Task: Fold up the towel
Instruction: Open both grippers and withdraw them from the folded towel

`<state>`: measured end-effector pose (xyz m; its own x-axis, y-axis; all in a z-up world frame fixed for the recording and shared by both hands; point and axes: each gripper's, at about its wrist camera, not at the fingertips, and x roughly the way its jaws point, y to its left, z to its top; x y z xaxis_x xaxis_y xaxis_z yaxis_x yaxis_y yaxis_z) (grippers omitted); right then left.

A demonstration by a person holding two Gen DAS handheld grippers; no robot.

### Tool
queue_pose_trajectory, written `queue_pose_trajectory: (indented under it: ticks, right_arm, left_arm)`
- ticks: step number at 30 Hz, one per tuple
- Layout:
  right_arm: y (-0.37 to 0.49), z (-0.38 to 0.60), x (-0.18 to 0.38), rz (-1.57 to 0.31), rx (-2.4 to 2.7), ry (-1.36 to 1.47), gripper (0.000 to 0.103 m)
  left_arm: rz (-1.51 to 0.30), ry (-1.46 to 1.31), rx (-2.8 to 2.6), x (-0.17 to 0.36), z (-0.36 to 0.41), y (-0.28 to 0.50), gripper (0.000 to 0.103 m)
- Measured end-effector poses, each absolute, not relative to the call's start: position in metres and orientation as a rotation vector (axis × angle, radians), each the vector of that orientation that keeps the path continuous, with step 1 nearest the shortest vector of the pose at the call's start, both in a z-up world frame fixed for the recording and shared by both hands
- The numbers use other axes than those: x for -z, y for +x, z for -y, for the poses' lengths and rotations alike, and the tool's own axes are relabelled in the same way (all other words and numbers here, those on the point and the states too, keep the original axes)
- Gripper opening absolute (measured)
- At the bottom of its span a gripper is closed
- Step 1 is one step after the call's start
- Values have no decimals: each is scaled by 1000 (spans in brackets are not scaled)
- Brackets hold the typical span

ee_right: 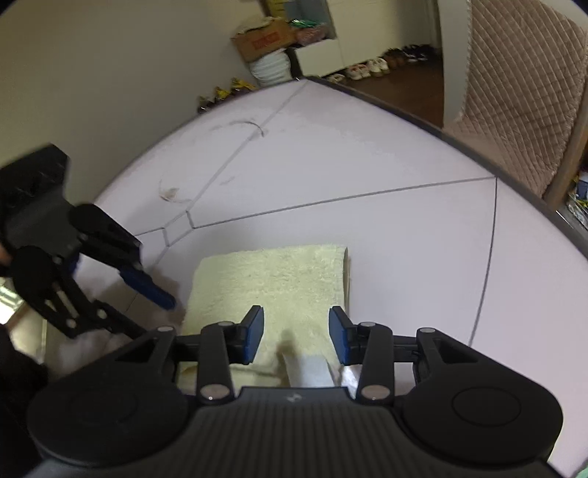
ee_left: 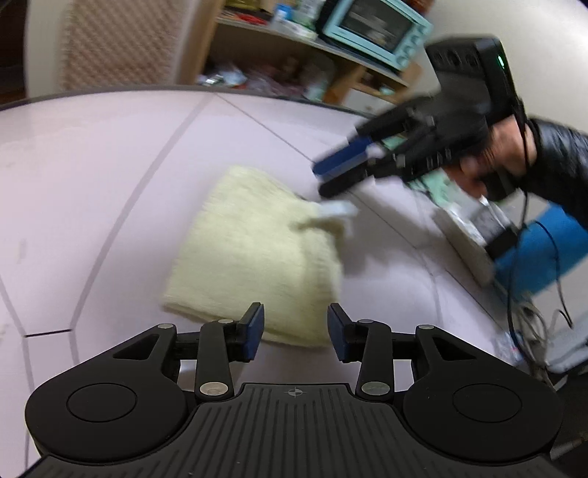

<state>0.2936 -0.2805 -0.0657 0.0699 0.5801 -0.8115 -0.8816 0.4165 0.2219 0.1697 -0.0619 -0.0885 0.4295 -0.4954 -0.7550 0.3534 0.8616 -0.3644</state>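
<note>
A pale yellow towel (ee_left: pixel 253 253) lies folded into a compact rectangle on the pale table (ee_left: pixel 92 176); it also shows in the right wrist view (ee_right: pixel 272 283). A white label (ee_left: pixel 336 209) sticks out at its far right corner, also seen near the camera in the right wrist view (ee_right: pixel 307 367). My left gripper (ee_left: pixel 296 331) is open and empty, just above the towel's near edge. My right gripper (ee_right: pixel 296 332) is open and empty over the towel's near end. The right gripper, blurred, shows in the left wrist view (ee_left: pixel 330 176) just above the label corner. The left gripper shows at the left of the right wrist view (ee_right: pixel 147 290), beside the towel.
A wooden shelf with a mint toaster oven (ee_left: pixel 375 33) stands behind the table. A blue object (ee_left: pixel 544 253) and cables (ee_left: pixel 529 312) lie at the table's right. A quilted chair back (ee_right: pixel 522 99) stands beyond the table edge (ee_right: pixel 459 143). A cardboard box (ee_right: pixel 264 42) and shoes sit on the floor.
</note>
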Motion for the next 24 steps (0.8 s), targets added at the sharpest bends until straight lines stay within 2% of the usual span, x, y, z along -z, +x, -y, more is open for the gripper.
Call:
queue_pose_trajectory:
  ticks: [2,5,7,11,13,14,16,20,22,24]
  right_arm:
    - [284,271,73,-994,-1131,-408,35]
    - [270,257,84,-992,-1119,-462,35]
    - [256,254,87,-960,-1109,-538,35]
    - [237,256,91,-962,-1088,-607,36]
    - [231,261,90,-983,-1050,-597,41]
    - [230,265,86,-992,-1022,-566,42]
    - [227,274,78,-1031,-941,-468,53]
    - [213,288,64,-1065,-785,-278,65]
    - [201,295,56,-1075,-697,-177,76]
    - [185,301,50,-1072,-614,-98,79]
  left_arm:
    - [-988,-160,484,88,57,169,59]
    - [-986,-166,426,87,46,167,63]
    - [-987,-171,406,85,41,167,74]
    - [-985,-169,396,81,34,166,83]
    - [-989,-175,402,80,33,165,93]
    - [-993,-181,406,79,33,165,93]
    - [-1018,-172,416,78,35,165,94]
    - [-1080,-122,419,79,44,168,98]
    - [-1105,-100,421,79,48,168,100]
    - [-1117,-63,410,76,53,166,102]
